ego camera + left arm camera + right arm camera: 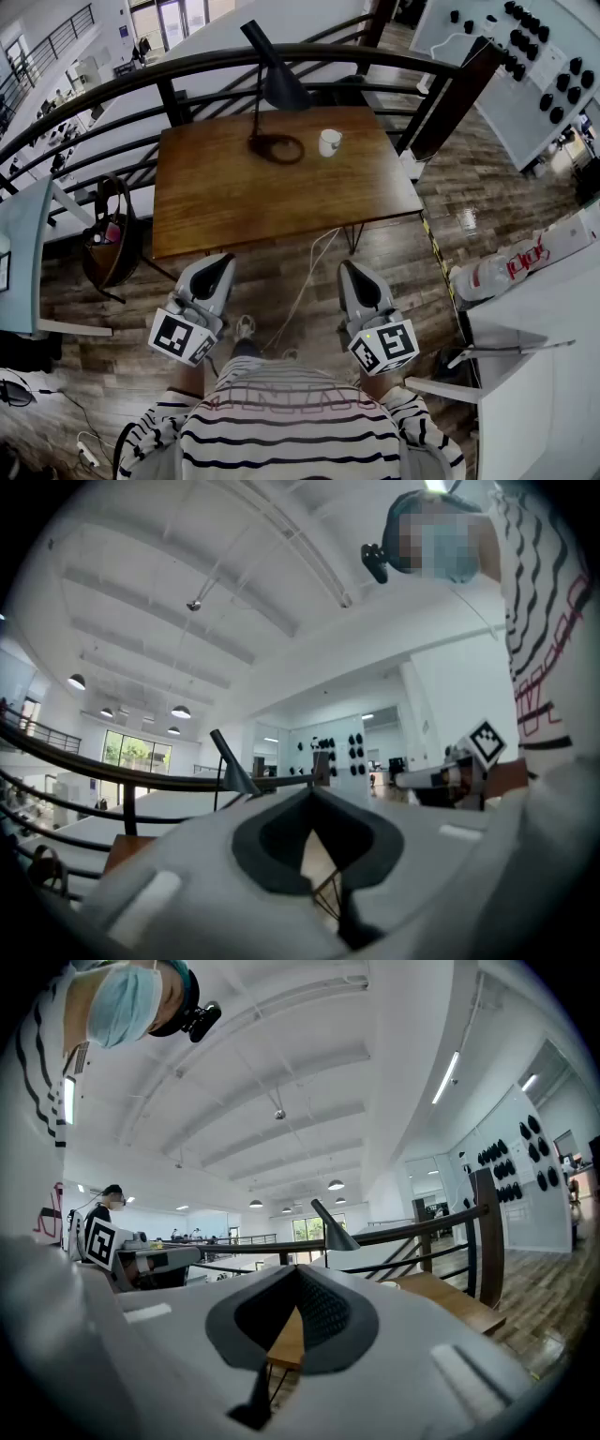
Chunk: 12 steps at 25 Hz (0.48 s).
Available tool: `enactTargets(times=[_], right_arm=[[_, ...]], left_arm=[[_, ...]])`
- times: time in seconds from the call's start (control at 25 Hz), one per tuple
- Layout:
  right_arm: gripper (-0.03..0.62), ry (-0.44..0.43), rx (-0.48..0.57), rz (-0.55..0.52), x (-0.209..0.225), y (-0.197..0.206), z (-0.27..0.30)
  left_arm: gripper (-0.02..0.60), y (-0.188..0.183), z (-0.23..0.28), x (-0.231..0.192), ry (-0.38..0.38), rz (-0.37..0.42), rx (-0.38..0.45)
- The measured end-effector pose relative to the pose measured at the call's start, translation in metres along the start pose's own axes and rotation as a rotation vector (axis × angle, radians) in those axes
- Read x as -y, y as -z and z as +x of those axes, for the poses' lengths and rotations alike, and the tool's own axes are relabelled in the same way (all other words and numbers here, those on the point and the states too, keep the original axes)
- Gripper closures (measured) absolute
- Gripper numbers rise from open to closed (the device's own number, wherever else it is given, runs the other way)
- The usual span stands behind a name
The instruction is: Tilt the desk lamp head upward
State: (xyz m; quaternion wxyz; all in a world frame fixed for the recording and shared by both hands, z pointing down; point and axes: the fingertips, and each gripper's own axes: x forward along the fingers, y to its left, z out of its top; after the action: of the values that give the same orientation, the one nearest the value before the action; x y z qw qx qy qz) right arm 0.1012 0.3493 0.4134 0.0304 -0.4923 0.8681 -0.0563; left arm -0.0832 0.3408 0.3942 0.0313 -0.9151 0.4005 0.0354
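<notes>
In front of me a brown wooden table [281, 202] stands on plank floor [450, 202]. Behind the table curves a dark railing [187, 70]. Right of the table hangs a white board [539, 89], and a chair [117, 253] sits left.

Left gripper view: the left hand-held gripper [313, 789] body hides the lamp [234, 769] base and most of the worktop [117, 853]. The person [548, 649] is blurred at the head, 1 o'clock. Head view: cup [329, 142] contents too small to tell; person cut off at 6 o'clock.
</notes>
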Motion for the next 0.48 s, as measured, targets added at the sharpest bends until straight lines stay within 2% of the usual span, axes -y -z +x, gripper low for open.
enactTargets(times=[0.24, 0.36, 0.48], right_arm=[[0.594, -0.018, -0.004, 0.022, 0.006, 0.002, -0.003], [0.594, -0.055, -0.003, 0.04, 0.009, 0.006, -0.003], [0.595, -0.099, 0.005, 0.011, 0.007, 0.009, 0.001]], left_arm=[[0.58, 0.002, 0.007, 0.007, -0.006, -0.011, -0.004], [0.58, 0.005, 0.013, 0.011, -0.01, -0.005, -0.01], [0.58, 0.01, 0.02, 0.013, -0.019, 0.005, -0.013]])
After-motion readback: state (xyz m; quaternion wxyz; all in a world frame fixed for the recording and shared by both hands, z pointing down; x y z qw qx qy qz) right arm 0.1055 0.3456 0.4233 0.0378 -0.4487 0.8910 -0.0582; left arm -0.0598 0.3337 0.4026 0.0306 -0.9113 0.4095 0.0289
